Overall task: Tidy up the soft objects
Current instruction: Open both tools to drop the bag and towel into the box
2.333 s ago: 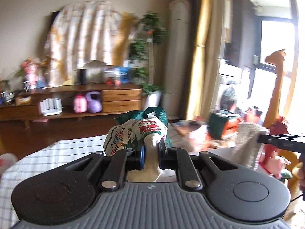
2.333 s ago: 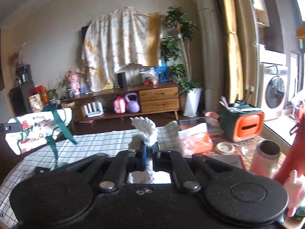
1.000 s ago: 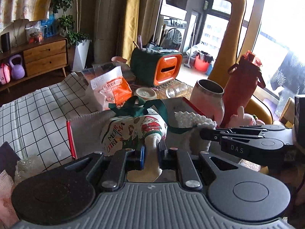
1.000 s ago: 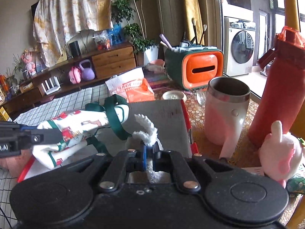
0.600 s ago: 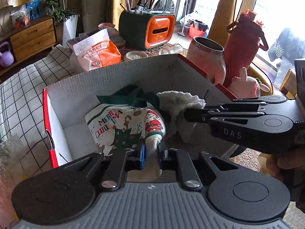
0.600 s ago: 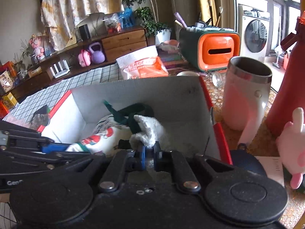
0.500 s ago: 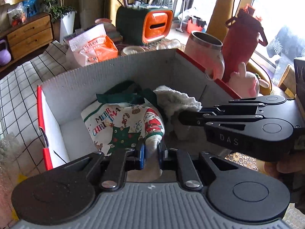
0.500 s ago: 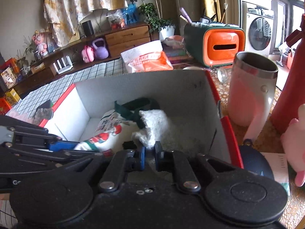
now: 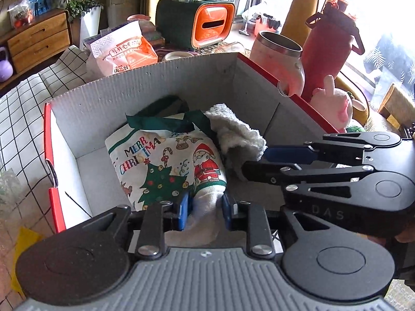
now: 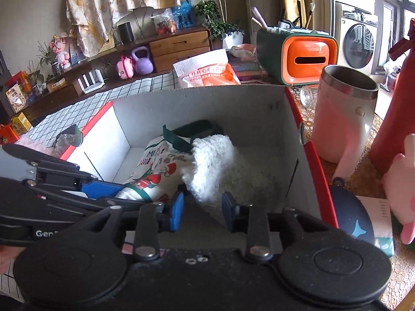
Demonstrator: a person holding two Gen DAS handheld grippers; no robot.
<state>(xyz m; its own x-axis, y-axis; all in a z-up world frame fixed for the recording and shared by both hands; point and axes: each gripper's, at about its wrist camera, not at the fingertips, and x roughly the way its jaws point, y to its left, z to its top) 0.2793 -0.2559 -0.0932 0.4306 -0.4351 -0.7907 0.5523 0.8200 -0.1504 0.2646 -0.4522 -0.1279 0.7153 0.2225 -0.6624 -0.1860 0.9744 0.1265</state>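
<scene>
A grey cardboard box with red outer sides holds a Christmas-print cloth bag with green straps and a white fluffy cloth. My left gripper has opened around the bag's near end, which still lies between its blue pads. My right gripper is open just in front of the white cloth, which rests in the box beside the bag. Each gripper shows in the other's view, the right one at the right, the left one at the left.
Behind the box are an orange snack bag and a green and orange organiser. To the right stand a steel-rimmed cup, a red bottle and a pink plush toy. A checked tablecloth lies to the left.
Both grippers carried the bag and the white cloth over the table and down into the box. In the last half second both sets of jaws opened, and the items now rest inside.
</scene>
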